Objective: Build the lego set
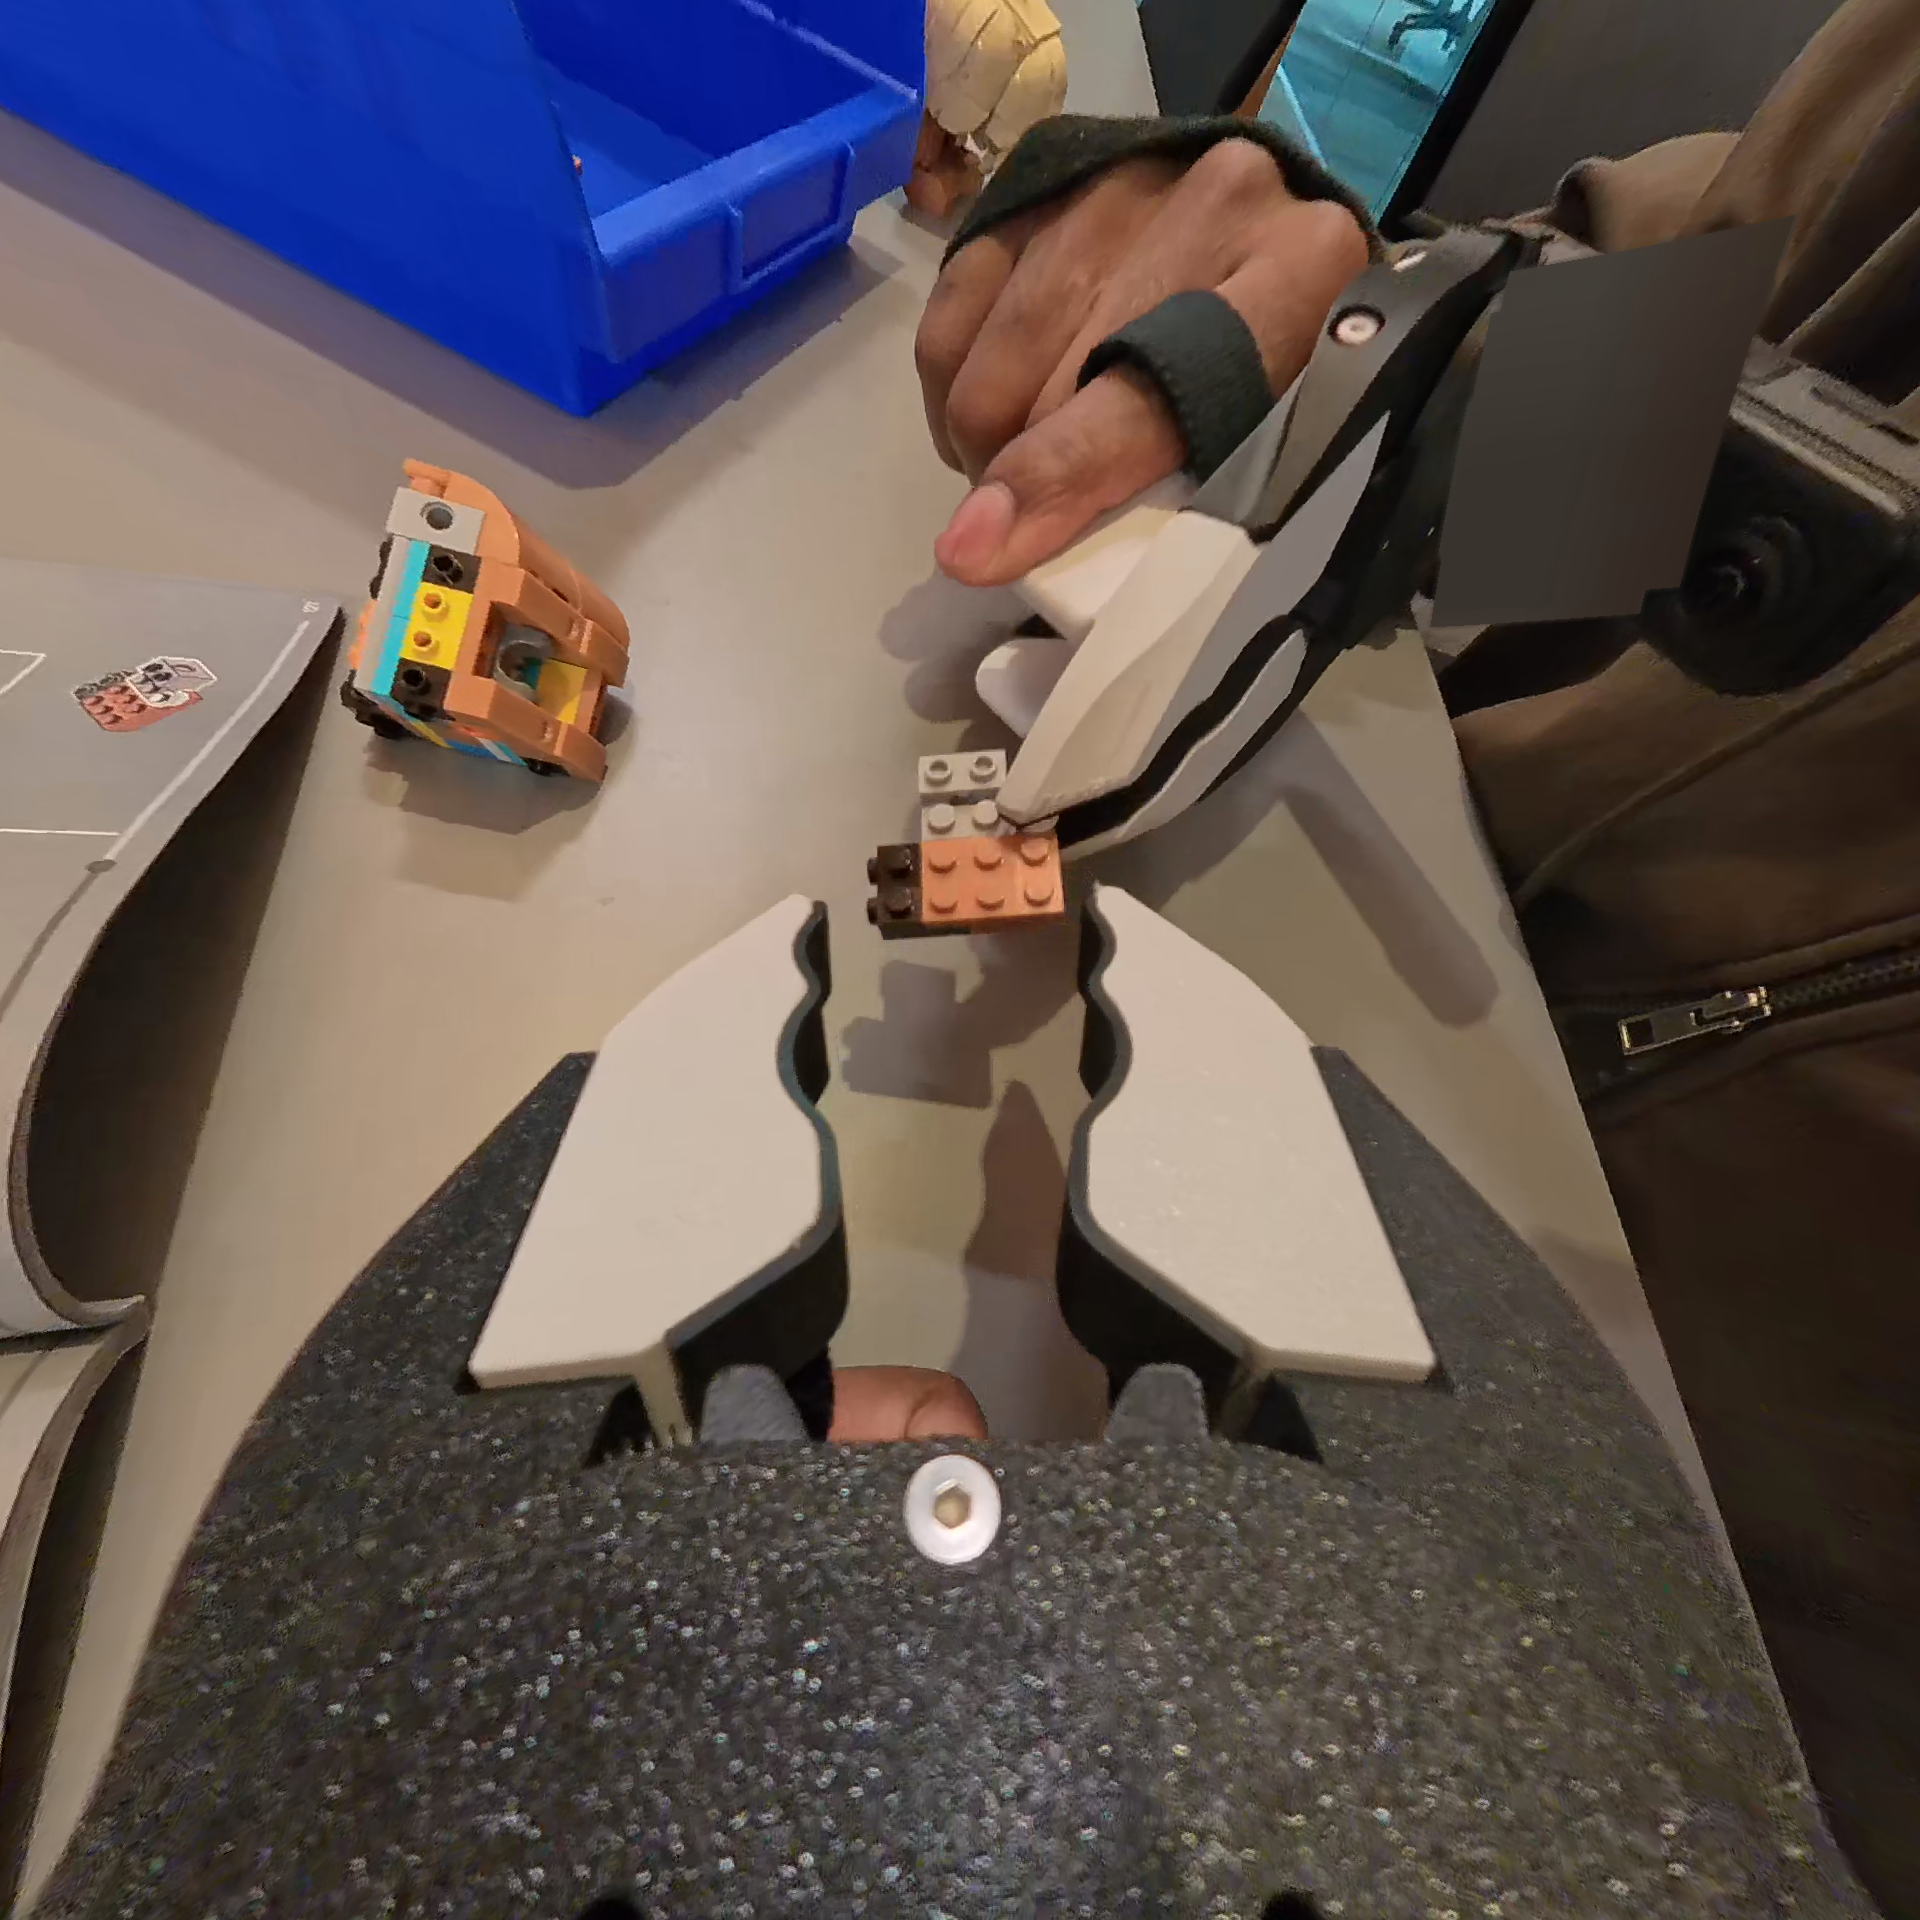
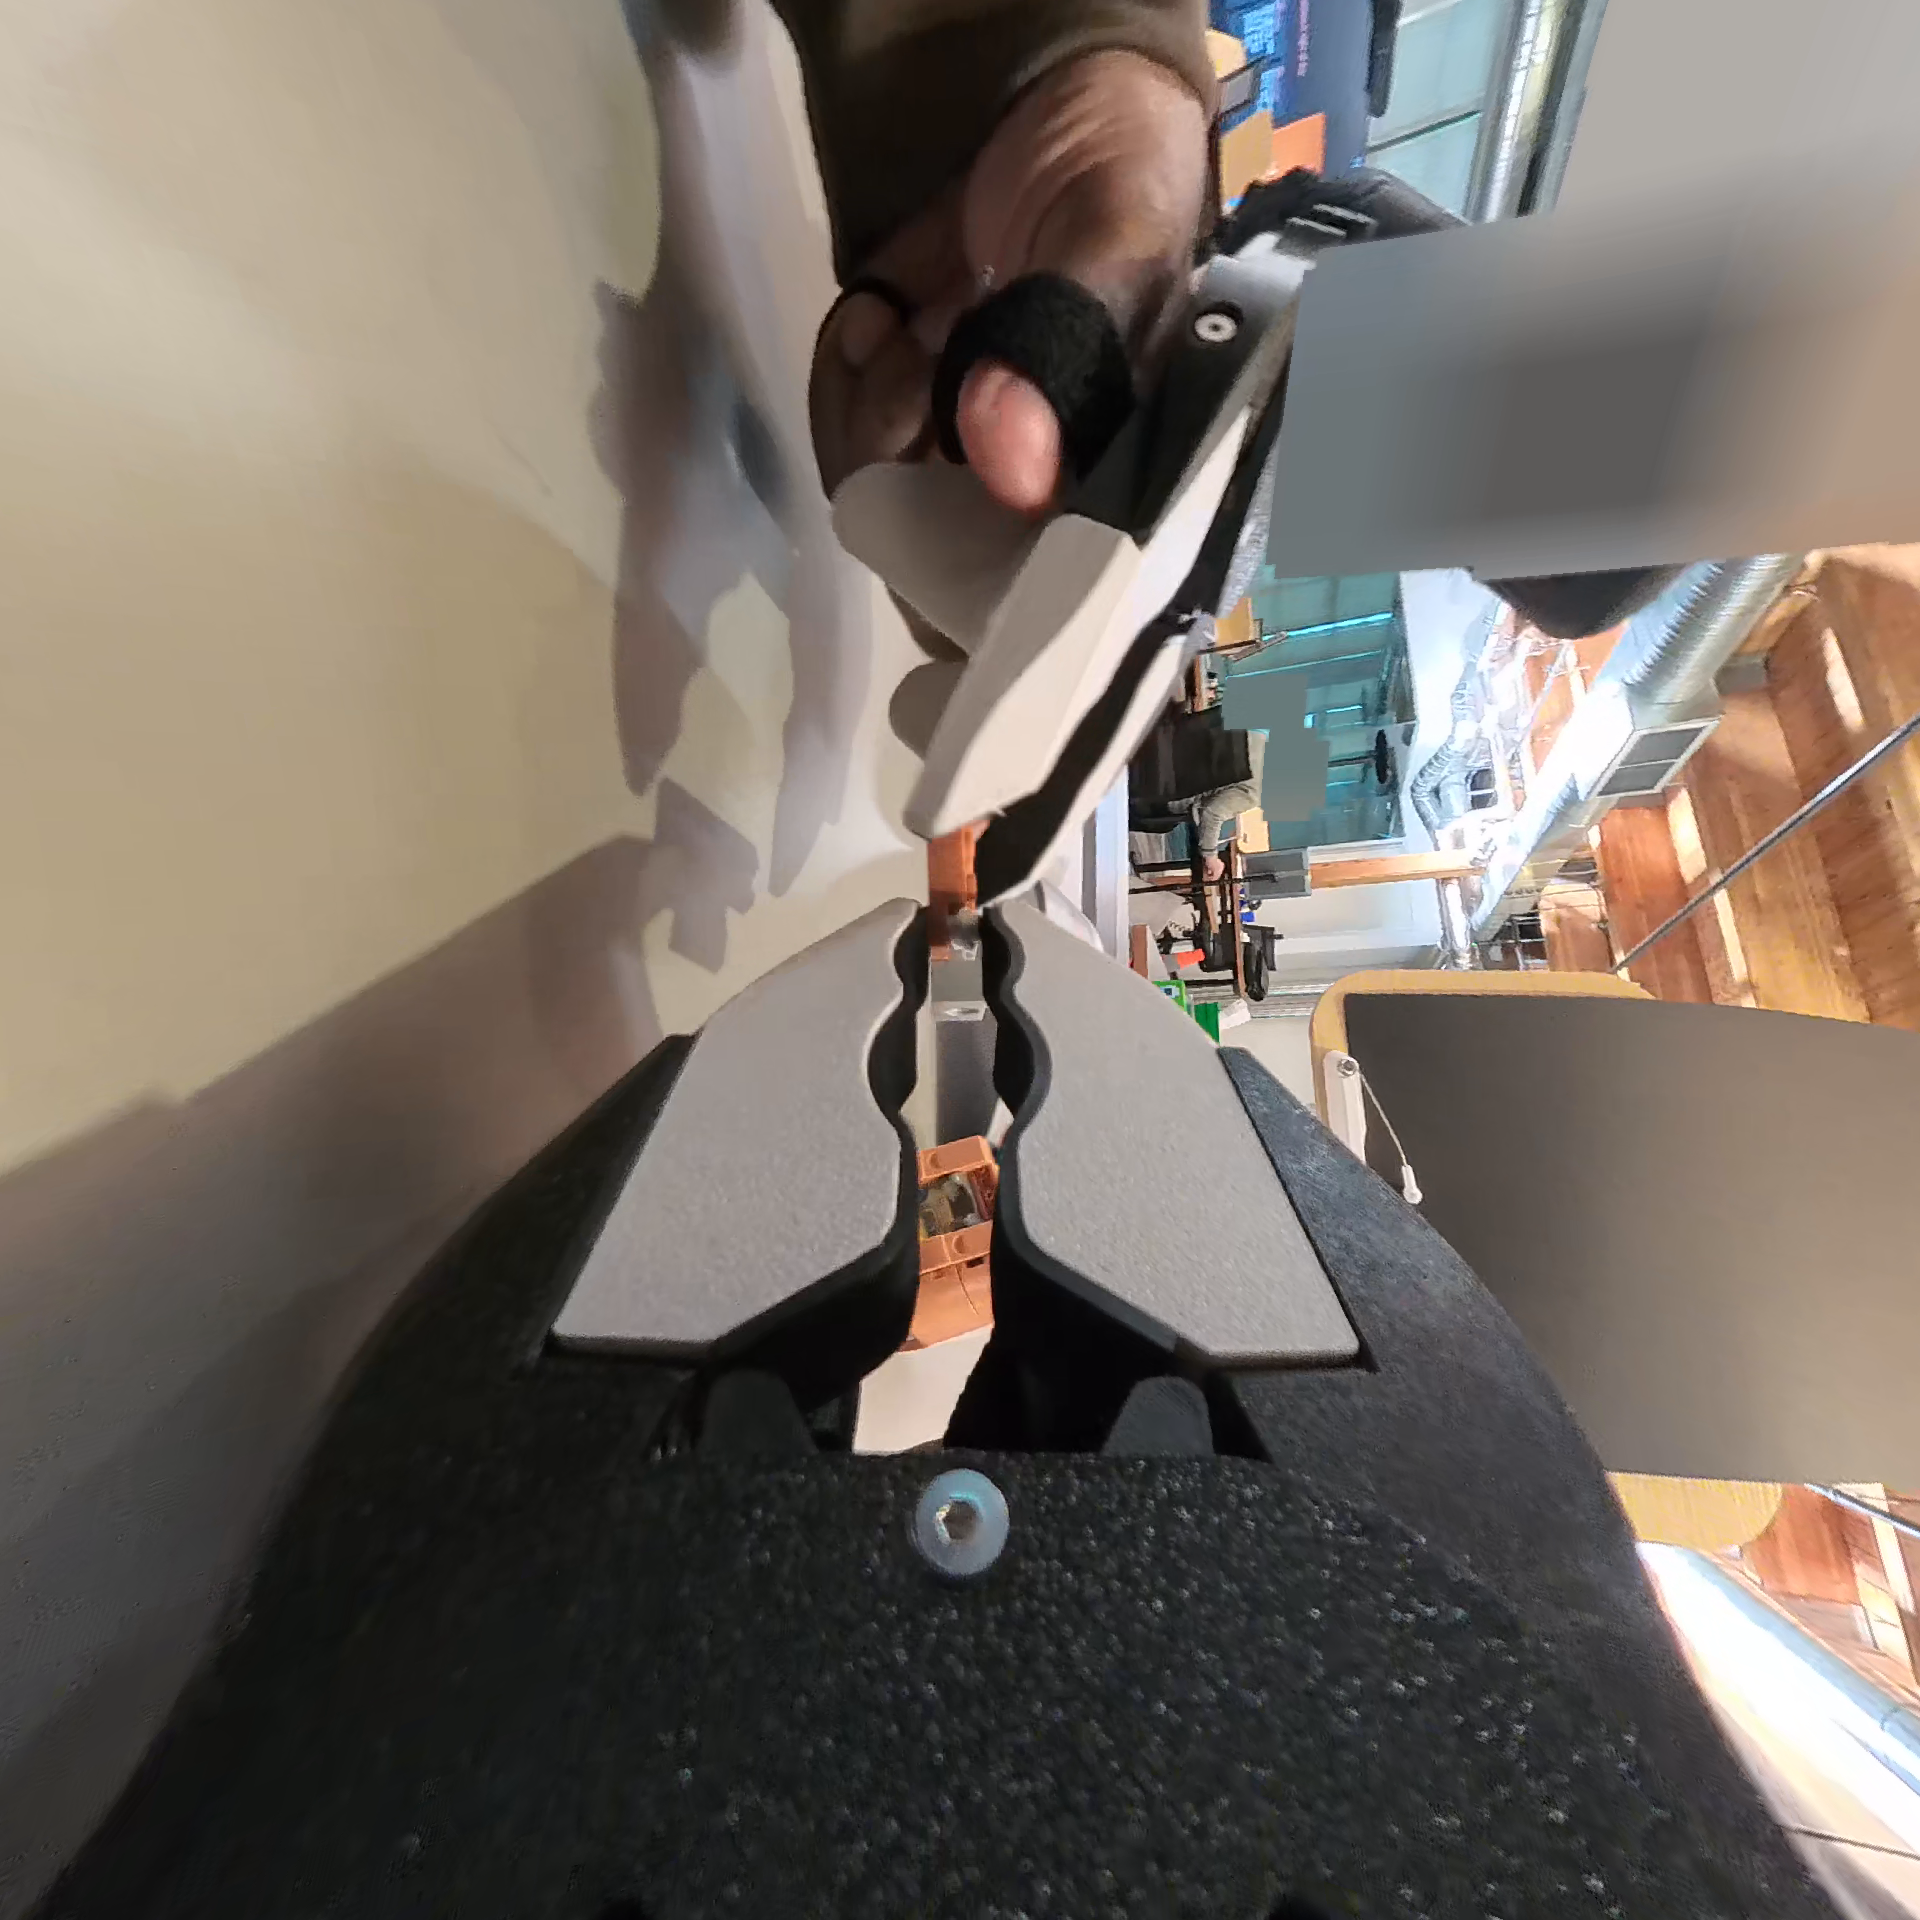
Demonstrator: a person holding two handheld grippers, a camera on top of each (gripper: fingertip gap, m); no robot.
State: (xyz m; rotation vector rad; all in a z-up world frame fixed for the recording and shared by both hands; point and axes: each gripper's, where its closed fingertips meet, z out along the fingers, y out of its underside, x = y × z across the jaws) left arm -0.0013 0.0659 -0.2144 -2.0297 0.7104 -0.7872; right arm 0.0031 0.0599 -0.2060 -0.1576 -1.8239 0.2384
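One table carried one blue bin, one open booklet and one tan model, all well left of the work. The left gripper stood open and empty, its tips just short of the assembly. That assembly, held above the table, counted three colours: grey, tan, black. The right gripper was nearly closed, pinching the assembly's grey end between its fingertips.

Two grippers, two lego assemblies, one blue bin, one booklet.
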